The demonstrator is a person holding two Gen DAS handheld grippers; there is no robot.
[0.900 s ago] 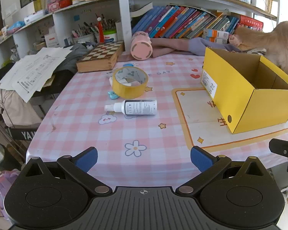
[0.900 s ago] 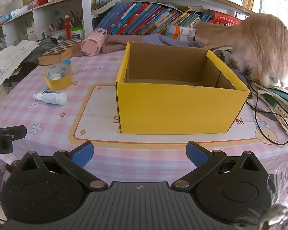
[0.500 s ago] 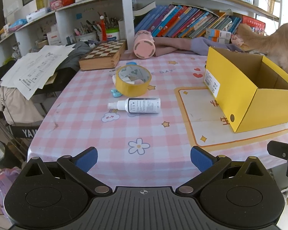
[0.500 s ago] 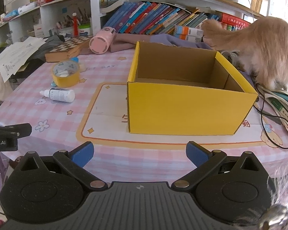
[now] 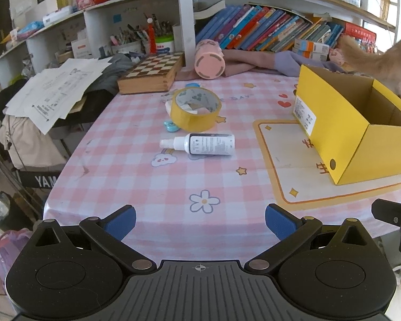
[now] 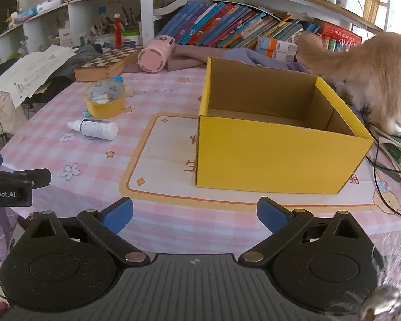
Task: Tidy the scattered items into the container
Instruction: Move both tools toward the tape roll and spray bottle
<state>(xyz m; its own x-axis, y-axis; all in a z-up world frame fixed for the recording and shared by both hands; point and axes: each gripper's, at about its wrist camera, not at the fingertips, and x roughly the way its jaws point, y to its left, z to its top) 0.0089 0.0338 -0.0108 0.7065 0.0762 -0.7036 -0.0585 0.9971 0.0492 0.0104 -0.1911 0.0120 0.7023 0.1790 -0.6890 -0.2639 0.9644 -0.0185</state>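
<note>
- Both claws are ours and both gape wide with nothing between the blue pads: the left gripper hangs over the near edge of the table, aimed at the bottle and tape, and the right gripper hangs over the near edge facing the box.
- We see the table under a pink checked cloth with stars and flowers printed on it.
- We see the yellow box standing open-topped on the pale mat at the right side of the table; its brown inside looks bare as far as we can see.
- A fluffy tan animal stands just behind the box's far right corner.
- We find a wooden chessboard at the far left of the table, with a pink cup lying on its side next to it.
- The roll of yellow tape lies flat, well left of the box.
- The white bottle lies on its side just in front of the tape, its cap pointing left, well apart from the box.
- A small blue item peeks out at the tape's left foot, touching or nearly so; we cannot tell what it is.
</note>
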